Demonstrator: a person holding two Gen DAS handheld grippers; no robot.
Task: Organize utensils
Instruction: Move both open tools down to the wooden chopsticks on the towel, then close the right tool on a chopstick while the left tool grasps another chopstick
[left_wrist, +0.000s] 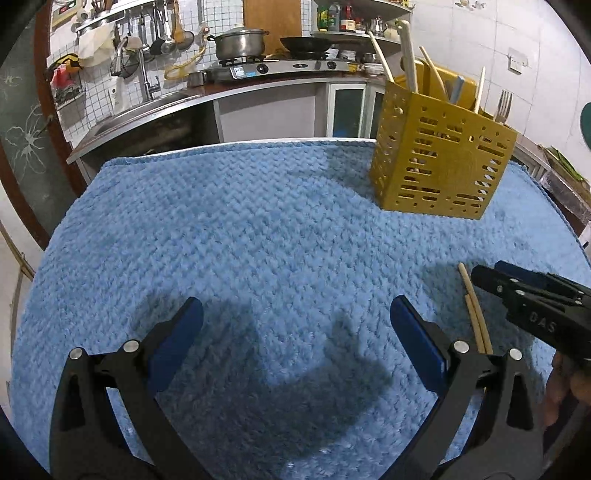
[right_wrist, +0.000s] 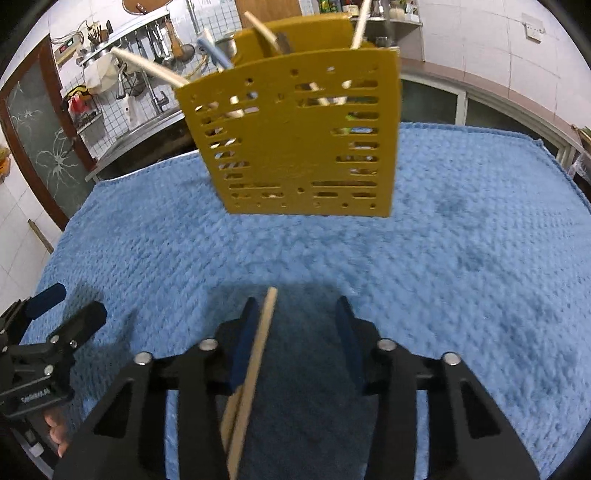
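Observation:
A yellow slotted utensil holder stands upright on the blue towel at the far right, with chopsticks, a fork and other utensils in it. It also shows in the right wrist view, straight ahead. A pair of wooden chopsticks lies on the towel between the fingers of my right gripper, against the left pad; the jaws stand apart. In the left wrist view the chopsticks lie at the right, beside my right gripper. My left gripper is open and empty over the towel.
The towel covers the whole table top. Behind the table runs a kitchen counter with a sink, a gas stove with a pot and a wok. My left gripper shows at the left of the right wrist view.

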